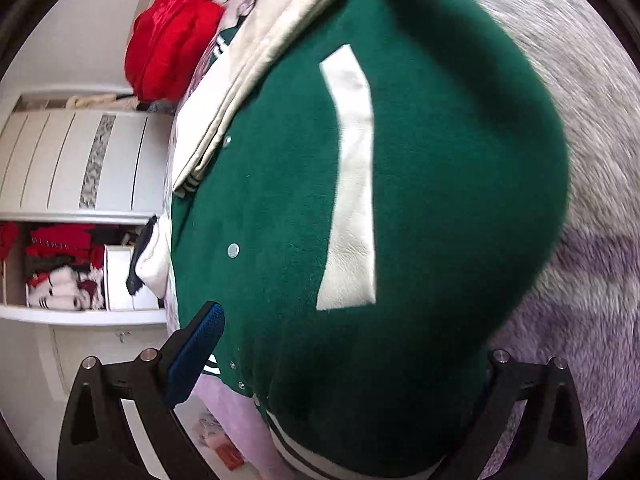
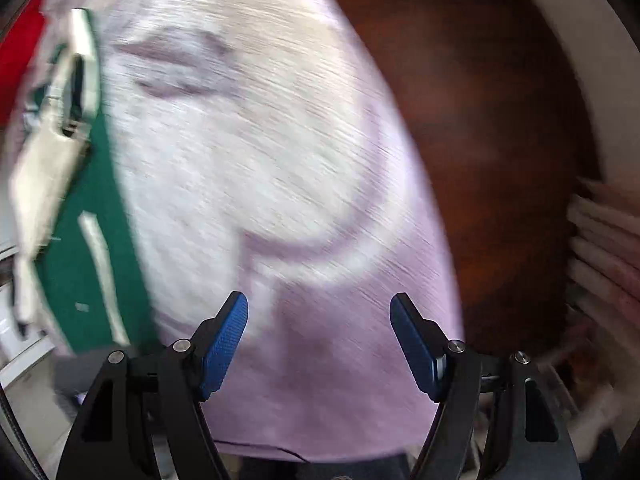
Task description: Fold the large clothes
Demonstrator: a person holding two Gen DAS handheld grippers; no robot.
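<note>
A green varsity jacket with cream sleeves and a cream pocket strip lies on a fuzzy lilac-grey blanket. My left gripper is wide open just above its hem end; the left blue pad shows, and the right finger is hidden behind the green cloth. In the blurred right wrist view, my right gripper is open and empty over the bare blanket, with the jacket at the far left edge.
A red puffy garment lies beyond the jacket. White shelves with folded clothes stand at the left. A dark wood headboard borders the blanket on the right, with stacked items beside it.
</note>
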